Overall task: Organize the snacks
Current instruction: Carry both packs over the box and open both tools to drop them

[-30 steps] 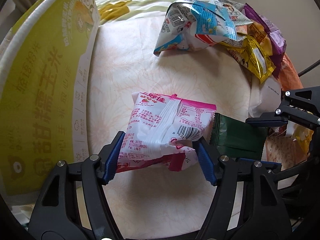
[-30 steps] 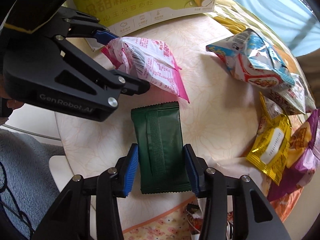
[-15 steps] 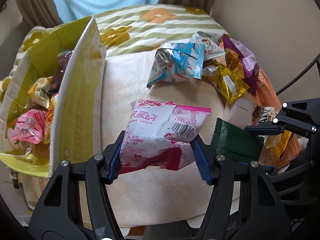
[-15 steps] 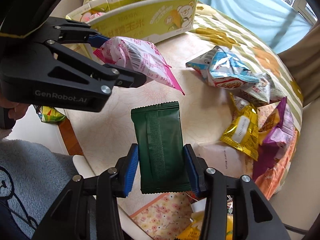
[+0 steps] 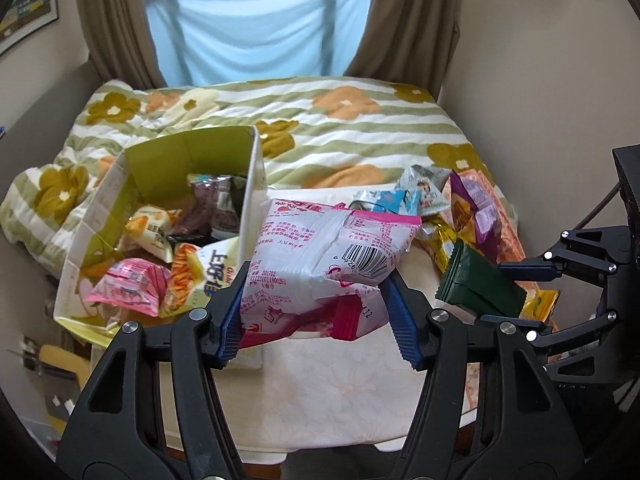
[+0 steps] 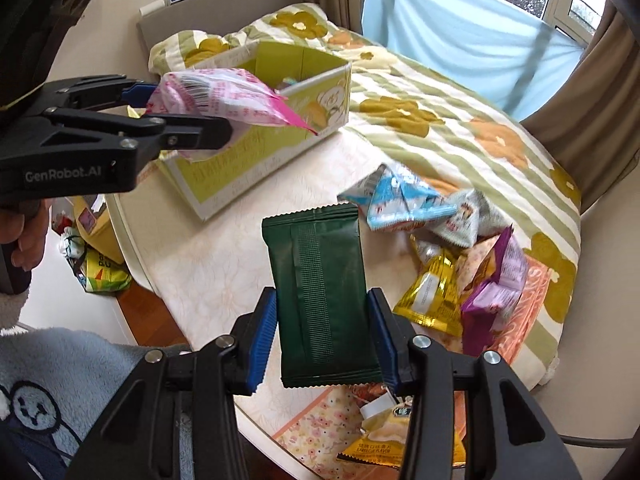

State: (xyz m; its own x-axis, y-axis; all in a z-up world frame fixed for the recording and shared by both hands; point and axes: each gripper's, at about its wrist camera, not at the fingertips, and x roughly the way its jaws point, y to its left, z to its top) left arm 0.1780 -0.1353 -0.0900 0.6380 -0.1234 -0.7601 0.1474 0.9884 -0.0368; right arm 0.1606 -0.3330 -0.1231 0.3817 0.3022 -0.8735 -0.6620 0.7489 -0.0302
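Note:
My left gripper [image 5: 318, 320] is shut on a pink and white snack bag [image 5: 324, 264] and holds it in the air beside the right wall of the yellow-green cardboard box [image 5: 140, 160]. The box holds several snack packets. My right gripper [image 6: 326, 340] is shut on a dark green packet [image 6: 322, 292] and holds it above the round table [image 6: 208, 264]. The green packet also shows in the left wrist view [image 5: 476, 280]. The left gripper [image 6: 160, 116] with the pink bag [image 6: 224, 96] shows in the right wrist view, next to the box [image 6: 256, 148].
A heap of loose snack bags [image 6: 448, 248] lies on the table's right side, with a blue and white bag [image 6: 396, 200] nearest the middle. A floral striped quilt [image 5: 340, 120] covers the bed behind. More packets lie low by the table edge [image 6: 384, 440].
Both grippers have risen well above the table with their packets. The pink bag has moved up toward the box, whose inside has come into view.

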